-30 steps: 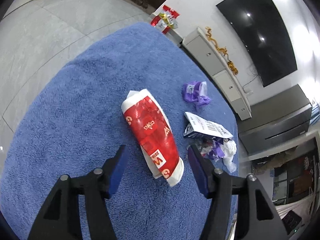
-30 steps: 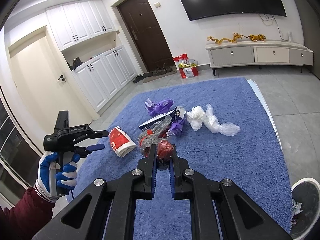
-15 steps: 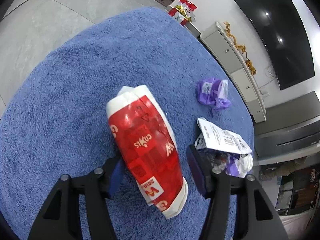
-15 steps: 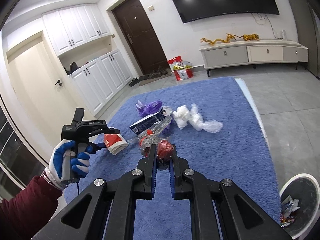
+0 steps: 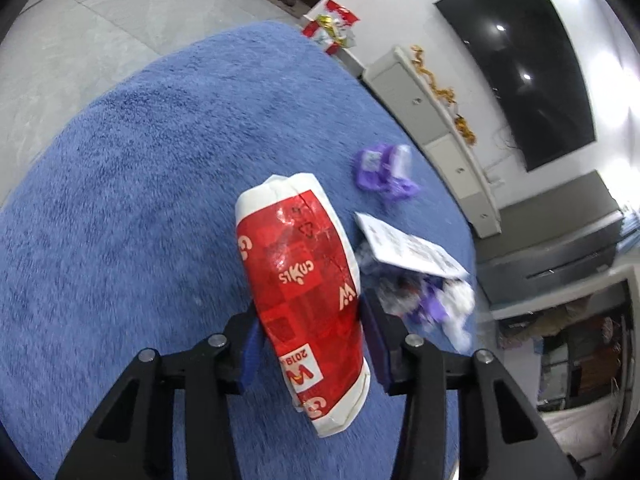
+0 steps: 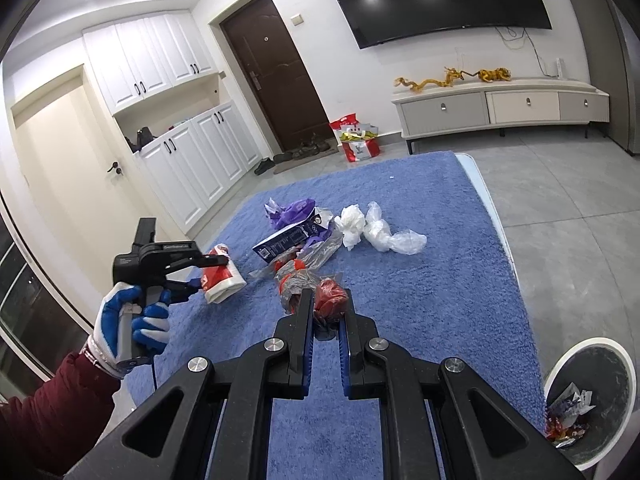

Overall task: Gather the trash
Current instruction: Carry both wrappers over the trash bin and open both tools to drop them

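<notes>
Trash spread over blue rug [image 6: 420,280], with only some of it binned so far. Bin [image 6: 560,368] at rug's near right corner, holding a few crumpled wrappers already. Left gripper [image 5: 310,344] closed around red-and-white pack [image 5: 304,288], both pads pressed against its sides; in the right view pack [image 6: 218,276] seems raised off the rug, though hard to be sure. Right gripper [image 6: 326,320] pinched on red wad [image 6: 330,294] in clear film, fingers nearly together, load held above the rug. So two pieces in hand, neither dropped yet. Left on the rug: purple wrapper [image 6: 290,212], flattened dark-and-white carton [image 6: 286,240] with film and scraps under it, white bags [image 6: 376,230] just beside that heap. Roughly the middle of the job by this reckoning: a handful binned, two in transit, three or four lumps untouched. Next in line, probably: right load over to the bin, close on that side; left pack across the rug to the same place, a longer carry. Worth watching: pack held near its lower half, top-heavy and slippery, liable to swing or slide out; film trailing from the wad, apt to snag the carton heap. Red gift bag [image 6: 358,142] by the door off the rug, likely not part of the trash.
</notes>
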The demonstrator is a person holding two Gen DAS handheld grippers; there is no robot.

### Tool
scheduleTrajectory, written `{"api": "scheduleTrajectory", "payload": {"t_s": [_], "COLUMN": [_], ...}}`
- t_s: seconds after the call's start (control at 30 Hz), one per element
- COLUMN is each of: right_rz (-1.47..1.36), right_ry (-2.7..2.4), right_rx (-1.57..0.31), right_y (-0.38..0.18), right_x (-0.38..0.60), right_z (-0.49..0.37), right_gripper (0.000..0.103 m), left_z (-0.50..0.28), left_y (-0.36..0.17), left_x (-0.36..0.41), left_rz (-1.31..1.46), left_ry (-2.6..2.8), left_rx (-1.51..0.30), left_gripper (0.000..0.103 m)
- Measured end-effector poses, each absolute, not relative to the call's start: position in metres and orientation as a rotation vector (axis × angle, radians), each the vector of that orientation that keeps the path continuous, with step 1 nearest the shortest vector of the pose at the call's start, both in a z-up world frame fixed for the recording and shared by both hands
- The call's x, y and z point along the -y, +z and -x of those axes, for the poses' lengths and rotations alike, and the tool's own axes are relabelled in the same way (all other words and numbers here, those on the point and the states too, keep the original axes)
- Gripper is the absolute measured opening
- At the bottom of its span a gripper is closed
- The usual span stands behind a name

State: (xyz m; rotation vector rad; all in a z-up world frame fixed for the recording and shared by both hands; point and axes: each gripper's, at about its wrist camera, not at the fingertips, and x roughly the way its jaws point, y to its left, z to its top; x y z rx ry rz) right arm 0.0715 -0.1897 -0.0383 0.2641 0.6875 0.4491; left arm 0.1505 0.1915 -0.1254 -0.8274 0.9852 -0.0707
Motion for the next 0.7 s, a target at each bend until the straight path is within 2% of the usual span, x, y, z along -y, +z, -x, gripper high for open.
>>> {"api": "scheduleTrajectory", "payload": {"t_s": [0.3, 0.7], "right_rz": [-0.292, -0.378], "right_ry": [0.398, 0.160], "right_rx": [-0.660, -0.596], "right_y": [-0.036, -0.039], "right_x": [0.232, 0.360], "right_z": [-0.047, 0.010], "right_gripper": [0.011, 0.011], "left_z": [-0.127, -0.135], "left_y": [-0.061, 0.021], "left_x": [-0.144, 0.057], "left_rz": [0.731, 0.502], "left_ry": [-0.272, -0.653], "left_rx": [-0.944, -0.974], "left_gripper": [0.043, 0.043]}}
